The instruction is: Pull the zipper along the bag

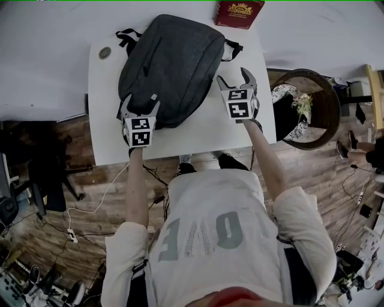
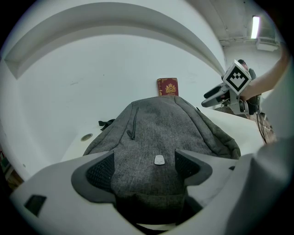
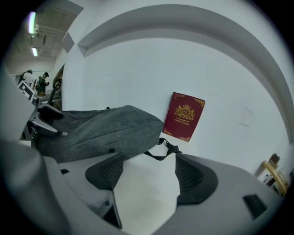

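A dark grey backpack (image 1: 168, 66) lies flat on the white table (image 1: 108, 120). My left gripper (image 1: 141, 102) is open at the bag's near end, its jaws straddling the fabric. In the left gripper view the backpack (image 2: 161, 128) fills the gap between the jaws of that gripper (image 2: 144, 160), with a small white tag (image 2: 159, 159) between them and a pocket zipper pull (image 2: 132, 135) further up. My right gripper (image 1: 234, 78) is open over bare table to the right of the bag. The right gripper view has that gripper (image 3: 149, 160) beside the backpack (image 3: 101, 131), near a black strap (image 3: 163, 149).
A dark red box (image 1: 239, 12) stands at the table's far edge behind the bag, also in the right gripper view (image 3: 186, 117). A round cable grommet (image 1: 105, 53) sits at the far left. A round dark tub (image 1: 312, 108) stands on the floor to the right.
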`<state>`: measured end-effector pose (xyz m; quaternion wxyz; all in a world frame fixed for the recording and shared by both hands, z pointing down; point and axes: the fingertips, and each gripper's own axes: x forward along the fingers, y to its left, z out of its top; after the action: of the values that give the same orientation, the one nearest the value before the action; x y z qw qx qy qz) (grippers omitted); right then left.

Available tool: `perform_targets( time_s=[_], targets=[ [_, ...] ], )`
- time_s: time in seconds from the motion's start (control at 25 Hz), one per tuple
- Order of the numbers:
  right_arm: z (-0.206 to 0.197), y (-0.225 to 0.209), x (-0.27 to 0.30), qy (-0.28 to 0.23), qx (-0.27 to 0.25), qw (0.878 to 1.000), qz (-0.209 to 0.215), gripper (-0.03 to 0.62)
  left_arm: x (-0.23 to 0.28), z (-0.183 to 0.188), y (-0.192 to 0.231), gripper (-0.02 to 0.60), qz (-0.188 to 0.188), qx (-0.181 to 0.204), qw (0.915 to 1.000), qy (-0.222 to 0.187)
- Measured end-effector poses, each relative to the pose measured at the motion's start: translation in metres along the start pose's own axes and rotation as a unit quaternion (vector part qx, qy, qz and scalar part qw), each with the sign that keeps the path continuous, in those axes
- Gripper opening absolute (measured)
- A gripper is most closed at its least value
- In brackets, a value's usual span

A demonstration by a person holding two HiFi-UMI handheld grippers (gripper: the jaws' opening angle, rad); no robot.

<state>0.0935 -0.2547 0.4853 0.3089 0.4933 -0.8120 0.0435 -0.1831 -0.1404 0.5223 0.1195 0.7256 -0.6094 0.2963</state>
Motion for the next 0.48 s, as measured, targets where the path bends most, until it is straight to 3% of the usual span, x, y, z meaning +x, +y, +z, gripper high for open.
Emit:
perform_targets(
  time_s=[0.2,0.36,0.48],
  targets=[
    [-0.018,-0.006,-0.004,0.006,-0.006,1.000,0.008,0.368,0.003,-0.001,0.000,0.391,0.001,0.002,1.0000,0.000],
    [-0.004,0.021,-0.006,-0.015,-0.062,0.996,0.060,0.368,0.001,-0.002,0.001,0.391,0.002,0.002,1.0000,0.000],
    [0.001,0.039,0.006,-0.010,-0.046,0.994,0.098,0.368,0.000,-0.002,0.000,0.391,0.004,0.002,1.0000,0.002]
  ],
)
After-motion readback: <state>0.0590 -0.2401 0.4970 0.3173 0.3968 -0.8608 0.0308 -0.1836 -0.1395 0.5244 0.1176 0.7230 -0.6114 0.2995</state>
